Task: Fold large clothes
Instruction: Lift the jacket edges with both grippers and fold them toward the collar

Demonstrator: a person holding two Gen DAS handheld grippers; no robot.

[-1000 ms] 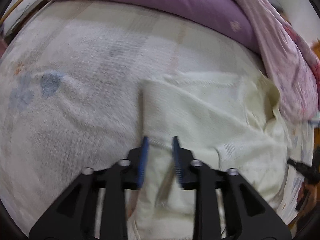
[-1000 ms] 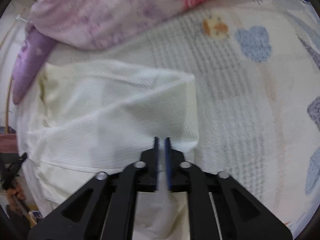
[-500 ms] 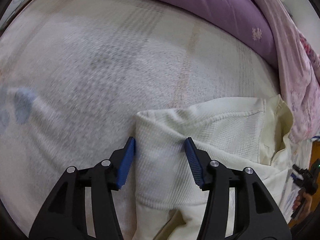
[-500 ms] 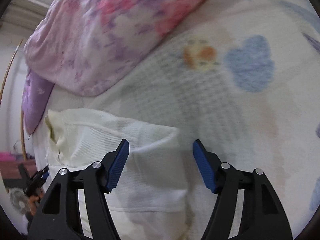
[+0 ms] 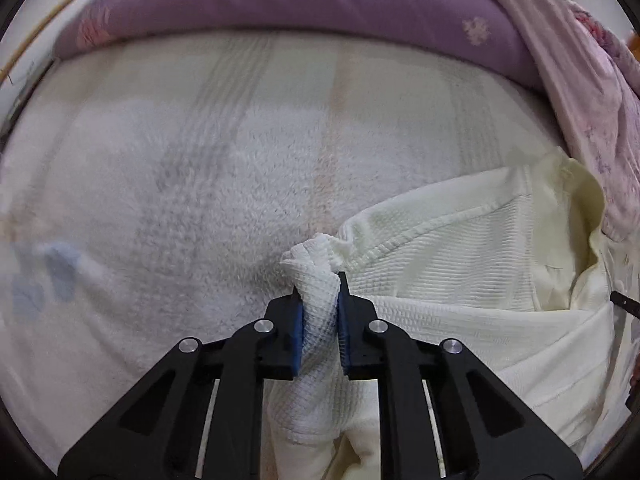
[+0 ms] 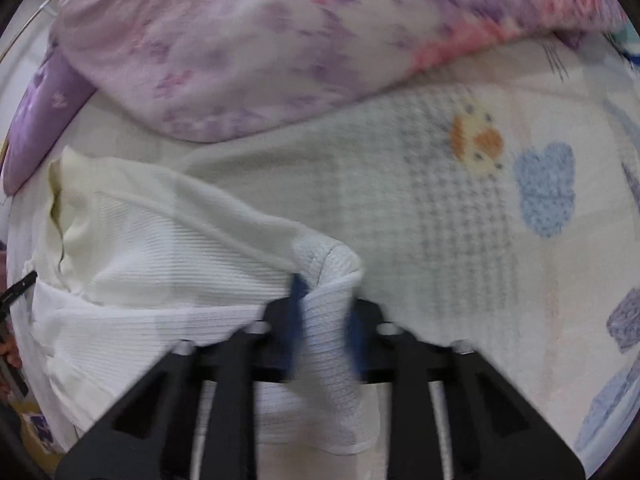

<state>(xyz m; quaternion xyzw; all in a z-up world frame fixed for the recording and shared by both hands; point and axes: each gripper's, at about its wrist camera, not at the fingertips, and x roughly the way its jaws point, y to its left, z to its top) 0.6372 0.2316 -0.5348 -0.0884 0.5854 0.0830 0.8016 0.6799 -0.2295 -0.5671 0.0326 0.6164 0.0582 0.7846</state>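
Both grippers have just been closing and now pinch fabric. Left gripper [image 5: 320, 312] has its blue pads narrowed on a bunched corner of the cream garment [image 5: 472, 280], which puffs out above the fingertips at 12 o'clock of them. Right gripper [image 6: 324, 320] likewise clamps a rounded fold of the same garment [image 6: 160, 264] between its pads, blurred in that view. The garment is pale cream, waffle-ribbed, with a stitched hem band; it lies rumpled on the white fleecy blanket [image 5: 200, 184], spreading toward 3 o'clock in the left view and 9 o'clock in the right. A purple pillow [image 5: 300, 4] and a pink floral quilt [image 6: 260, 40] lie at 12 o'clock.
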